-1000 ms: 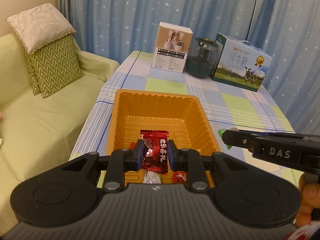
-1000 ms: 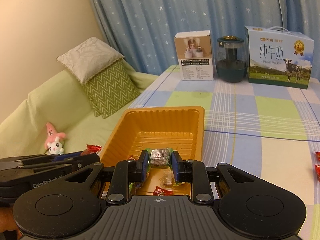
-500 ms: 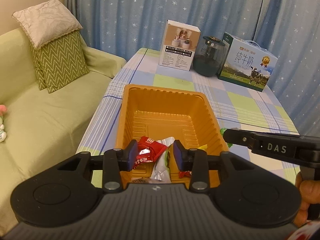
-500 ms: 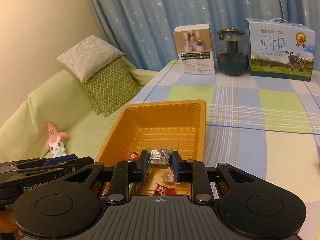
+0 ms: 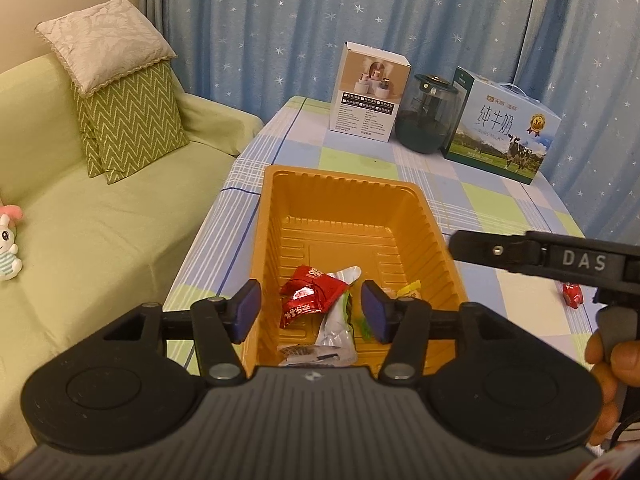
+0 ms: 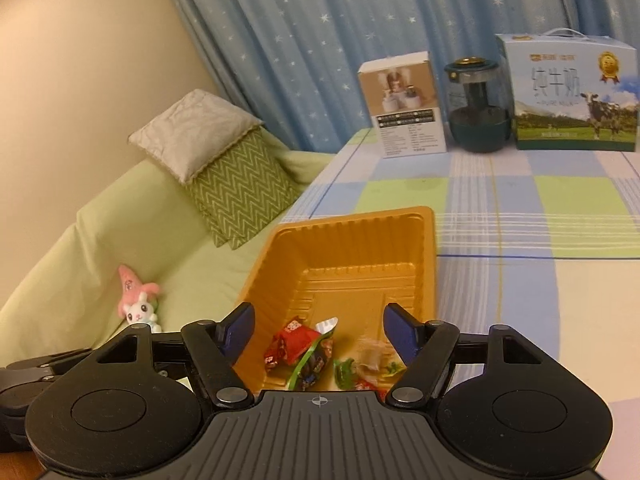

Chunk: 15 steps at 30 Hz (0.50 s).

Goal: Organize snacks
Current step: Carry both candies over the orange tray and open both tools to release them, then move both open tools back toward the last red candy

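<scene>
An orange plastic tray (image 5: 344, 200) (image 6: 352, 248) stands on the checked tablecloth near the table's left edge. Several wrapped snacks lie in its near end: a red packet (image 5: 310, 292) (image 6: 292, 340), a silver-green packet (image 5: 340, 324) (image 6: 316, 356) and small candies (image 6: 372, 360). My left gripper (image 5: 310, 312) is open and empty above the tray's near end. My right gripper (image 6: 320, 334) is open and empty above the same end; its arm shows in the left wrist view (image 5: 540, 256). A red candy (image 5: 573, 294) lies on the table right of the tray.
At the table's far end stand a white box (image 5: 368, 92), a dark glass jar (image 5: 426, 120) and a milk carton box (image 5: 504, 124). A green sofa (image 5: 80, 232) with cushions (image 5: 128, 120) and a plush toy (image 6: 138, 304) runs along the left.
Both grippers opened. The left let go of the red packet and the right let go of its small candy; both now lie in the tray. Both grippers have risen a little.
</scene>
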### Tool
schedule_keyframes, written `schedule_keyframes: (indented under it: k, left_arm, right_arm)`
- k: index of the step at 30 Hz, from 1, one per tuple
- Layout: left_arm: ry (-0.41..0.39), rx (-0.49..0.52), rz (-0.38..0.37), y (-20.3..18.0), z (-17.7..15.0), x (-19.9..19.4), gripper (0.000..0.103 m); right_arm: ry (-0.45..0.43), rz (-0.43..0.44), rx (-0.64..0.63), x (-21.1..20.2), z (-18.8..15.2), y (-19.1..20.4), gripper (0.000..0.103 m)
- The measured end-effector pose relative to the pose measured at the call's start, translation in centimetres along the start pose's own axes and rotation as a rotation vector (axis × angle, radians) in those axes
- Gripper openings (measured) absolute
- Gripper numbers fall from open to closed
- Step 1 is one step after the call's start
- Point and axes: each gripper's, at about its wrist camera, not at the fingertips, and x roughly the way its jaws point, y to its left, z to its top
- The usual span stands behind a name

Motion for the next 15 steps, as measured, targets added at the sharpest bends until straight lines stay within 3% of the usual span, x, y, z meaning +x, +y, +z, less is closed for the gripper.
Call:
schedule_keyframes:
  k: [15]
  left_arm:
    - [-0.019,0.052,-0.03,-2.7,-0.6,-2.0,0.06]
  right_arm:
    - [-0.028,-0.154,0.078,-6.6,-1.7,-3.7,0.071]
